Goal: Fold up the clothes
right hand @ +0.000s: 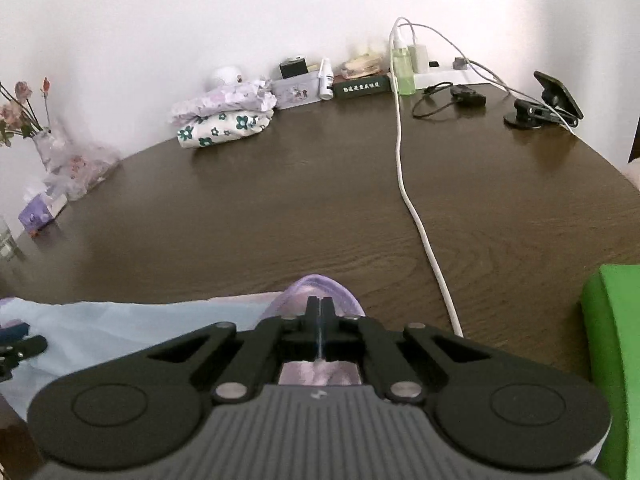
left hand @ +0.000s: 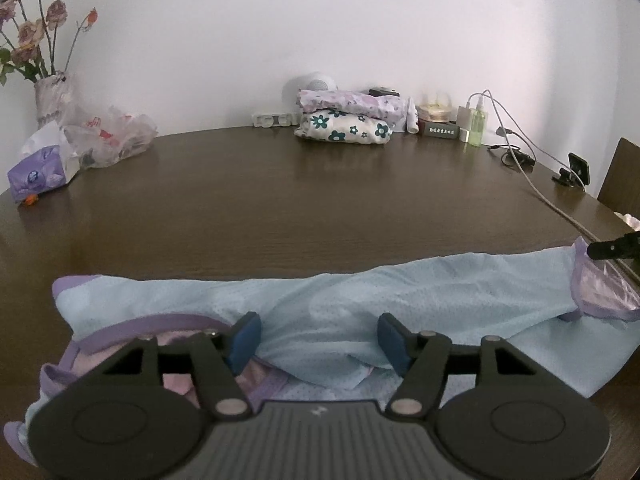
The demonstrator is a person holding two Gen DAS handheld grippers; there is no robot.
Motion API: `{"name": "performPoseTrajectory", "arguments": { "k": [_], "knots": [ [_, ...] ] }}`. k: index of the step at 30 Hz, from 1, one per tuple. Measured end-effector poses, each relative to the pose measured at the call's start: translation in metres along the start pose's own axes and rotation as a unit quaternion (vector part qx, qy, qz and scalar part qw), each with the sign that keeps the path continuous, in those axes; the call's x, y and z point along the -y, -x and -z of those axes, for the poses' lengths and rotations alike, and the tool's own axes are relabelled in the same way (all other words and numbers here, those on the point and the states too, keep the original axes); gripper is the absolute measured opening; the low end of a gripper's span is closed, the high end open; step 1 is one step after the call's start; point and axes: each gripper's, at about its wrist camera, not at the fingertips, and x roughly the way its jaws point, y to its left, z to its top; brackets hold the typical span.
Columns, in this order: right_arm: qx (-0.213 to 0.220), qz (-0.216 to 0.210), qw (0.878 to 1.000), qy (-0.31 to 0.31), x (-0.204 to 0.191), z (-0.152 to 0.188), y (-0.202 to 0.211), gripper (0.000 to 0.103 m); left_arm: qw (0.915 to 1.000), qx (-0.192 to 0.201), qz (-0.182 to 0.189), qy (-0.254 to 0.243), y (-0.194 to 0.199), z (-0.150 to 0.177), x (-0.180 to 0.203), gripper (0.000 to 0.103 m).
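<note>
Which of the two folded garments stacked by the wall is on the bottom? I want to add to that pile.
The white one with dark teal flowers is on the bottom; the pale purple floral one lies on top of it.

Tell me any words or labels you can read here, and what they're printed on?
Dark box by the wall: a row of pale characters, too blurred to read.
White spray bottle: label print too small to read.
Plastic bag: red marks, unreadable.
Tissue pack: round logo, unreadable.

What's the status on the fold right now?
Left hand-held gripper open over blue garment. Right hand-held gripper shut on its purple cuff. White cable on table, beside the cuff.
</note>
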Motion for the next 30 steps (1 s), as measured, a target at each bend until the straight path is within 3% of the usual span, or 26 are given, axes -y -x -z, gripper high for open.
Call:
{"name": "performPoseTrajectory", "arguments": {
  "k": [1, 2, 3, 4, 5, 6, 7, 8, 11, 13, 18, 20, 24, 27, 28, 30],
  "knots": [
    [0.003, 0.002, 1.0, 0.014, -0.004, -0.001, 0.001, 0.013, 0.9999, 0.004, 0.003, 0.011, 0.002, -0.003, -0.004, 0.064],
    [0.006, 0.003, 1.0, 0.025, -0.009, -0.003, 0.001, 0.031, 0.9996, 0.01, 0.004, 0.025, 0.004, -0.007, -0.009, 0.064],
    [0.007, 0.001, 1.0, 0.026, -0.012, -0.004, -0.002, 0.037, 0.9991, 0.017, 0.004, 0.038, 0.007, -0.012, -0.014, 0.064],
    [0.006, -0.006, 1.0, 0.023, -0.013, -0.006, -0.006, 0.037, 0.9985, 0.023, -0.001, 0.049, 0.008, -0.018, -0.019, 0.065],
    [0.005, -0.01, 1.0, 0.019, -0.015, -0.008, -0.011, 0.03, 0.998, 0.029, -0.014, 0.056, 0.008, -0.024, -0.023, 0.07],
    [0.004, -0.004, 1.0, 0.016, -0.016, -0.007, -0.014, 0.022, 0.9972, 0.032, -0.029, 0.062, 0.007, -0.029, -0.027, 0.074],
    [0.003, 0.002, 1.0, 0.014, -0.017, -0.007, -0.017, 0.006, 0.9961, 0.026, -0.052, 0.066, 0.002, -0.033, -0.031, 0.077],
    [0.002, 0.006, 1.0, 0.017, -0.018, -0.005, -0.019, 0.004, 0.9947, 0.015, -0.072, 0.071, -0.007, -0.035, -0.035, 0.075],
    [0.013, 0.031, 0.999, 0.027, -0.019, 0.002, -0.016, 0.002, 0.989, -0.039, -0.114, 0.086, -0.032, -0.036, -0.041, 0.062],
    [0.023, 0.054, 0.998, 0.029, -0.016, 0.007, -0.011, 0.002, 0.9865, -0.034, -0.139, 0.079, -0.035, -0.033, -0.039, 0.062],
    [0.031, 0.065, 0.997, 0.012, -0.005, 0.009, -0.002, 0.009, 0.9851, -0.025, -0.151, 0.079, -0.034, -0.029, -0.034, 0.063],
    [0.032, 0.063, 0.997, -0.003, 0.002, 0.006, 0.006, 0.01, 0.9853, -0.024, -0.145, 0.087, -0.03, -0.031, -0.035, 0.063],
    [0.027, -0.017, 0.999, 0.041, 0.012, 0.009, 0.048, 0.011, 0.9901, 0.008, -0.109, 0.088, -0.007, -0.038, -0.024, 0.063],
    [0.011, -0.073, 0.993, 0.088, 0.014, 0.017, 0.076, 0.023, 0.9975, 0.042, -0.036, 0.045, 0.011, -0.041, 0.01, 0.072],
    [0.0, -0.084, 0.991, 0.107, 0.012, 0.022, 0.081, 0.03, 0.9988, 0.043, -0.006, 0.023, 0.013, -0.04, 0.025, 0.077],
    [-0.023, -0.1, 0.986, 0.132, 0.011, 0.032, 0.083, 0.033, 0.9983, 0.03, 0.04, -0.028, 0.009, -0.036, 0.056, 0.077]
  ]
}}
